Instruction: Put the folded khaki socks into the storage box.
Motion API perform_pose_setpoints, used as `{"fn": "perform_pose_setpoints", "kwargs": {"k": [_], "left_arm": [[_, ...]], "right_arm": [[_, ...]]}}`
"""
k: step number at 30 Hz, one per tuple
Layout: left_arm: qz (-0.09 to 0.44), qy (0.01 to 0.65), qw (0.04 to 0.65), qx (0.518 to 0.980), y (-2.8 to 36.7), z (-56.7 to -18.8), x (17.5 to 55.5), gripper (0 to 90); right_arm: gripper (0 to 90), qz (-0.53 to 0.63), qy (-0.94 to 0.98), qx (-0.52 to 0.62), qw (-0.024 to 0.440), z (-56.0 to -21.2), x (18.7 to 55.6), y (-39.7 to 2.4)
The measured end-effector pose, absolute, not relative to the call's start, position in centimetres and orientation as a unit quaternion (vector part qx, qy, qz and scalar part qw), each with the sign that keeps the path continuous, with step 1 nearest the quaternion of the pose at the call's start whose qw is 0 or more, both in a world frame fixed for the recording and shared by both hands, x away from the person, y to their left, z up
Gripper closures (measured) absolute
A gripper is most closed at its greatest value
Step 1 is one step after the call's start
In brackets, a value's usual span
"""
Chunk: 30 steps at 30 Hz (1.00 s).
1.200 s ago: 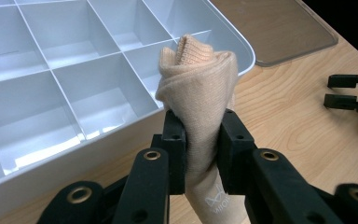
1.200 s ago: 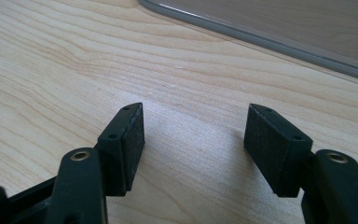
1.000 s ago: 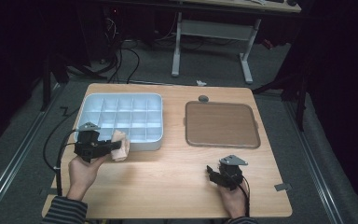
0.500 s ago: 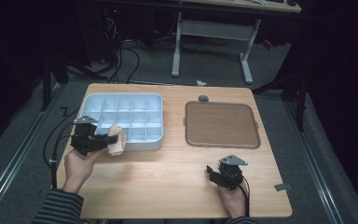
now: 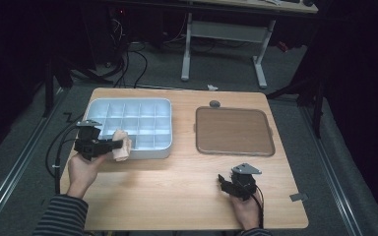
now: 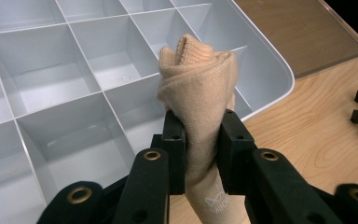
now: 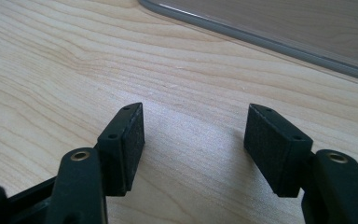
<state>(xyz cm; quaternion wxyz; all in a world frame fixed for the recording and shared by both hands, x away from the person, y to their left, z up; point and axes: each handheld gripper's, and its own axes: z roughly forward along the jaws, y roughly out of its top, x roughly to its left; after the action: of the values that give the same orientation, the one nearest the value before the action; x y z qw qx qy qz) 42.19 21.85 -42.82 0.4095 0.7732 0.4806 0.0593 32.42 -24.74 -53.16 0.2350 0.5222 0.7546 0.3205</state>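
Cloth of a beige knit, rolled into a thick bundle (image 6: 198,98), sits clamped between the two black jaws of the left gripper (image 6: 200,140), which press into it from both sides so that the fabric bulges above the pads and hangs below them. The lower end of the bundle carries a small pale printed mark. In the high view the same rolled cloth (image 5: 121,145) hovers over the front left part of the white compartment tray (image 5: 163,105), right at the tray's near wall, and the left gripper (image 5: 109,145) reaches toward it from the tray's left front corner, held by the person's left hand (image 5: 82,169) with a striped sleeve (image 5: 61,216) behind it.

From the left gripper view, the bundle stands roughly upright above the tray's grid of square cells (image 6: 51,74), over the cells closest to the rounded corner; whether it touches a divider cannot be told.

Beyond the tray's right side lies a flat brown mat with a grey rim (image 5: 234,130), close to the tray but apart from it. The right gripper (image 5: 226,183) rests on the wooden table (image 5: 177,182) in front of that mat, well away from the tray, in the person's right hand (image 5: 246,211). Its jaws stand wide apart with bare wood between the pads (image 7: 130,135), grasping nothing.
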Motion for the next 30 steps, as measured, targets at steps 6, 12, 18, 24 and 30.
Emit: {"fn": "perform_pose_setpoints", "kwargs": {"k": [6,12,18,24,30], "left_arm": [[0.063,0.487,0.399,0.774,21.9,-43.0,42.9,75.7],[0.057,0.485,0.407,0.772,21.6,-42.5,43.8,75.7],[0.058,0.483,0.401,0.776,21.3,-42.5,44.4,75.7],[0.055,0.486,0.395,0.777,20.9,-42.8,45.3,75.7],[0.048,0.494,0.403,0.768,21.0,-43.2,46.0,75.7]], "right_arm": [[37.9,0.32,0.755,0.522,0.235,-53.2,32.4,-24.7],[37.9,0.321,0.755,0.522,0.235,-53.2,32.4,-24.7],[37.9,0.32,0.755,0.522,0.235,-53.2,32.4,-24.7],[38.0,0.32,0.755,0.522,0.235,-53.2,32.4,-24.7],[37.9,0.32,0.755,0.522,0.235,-53.2,32.4,-24.7]]}}
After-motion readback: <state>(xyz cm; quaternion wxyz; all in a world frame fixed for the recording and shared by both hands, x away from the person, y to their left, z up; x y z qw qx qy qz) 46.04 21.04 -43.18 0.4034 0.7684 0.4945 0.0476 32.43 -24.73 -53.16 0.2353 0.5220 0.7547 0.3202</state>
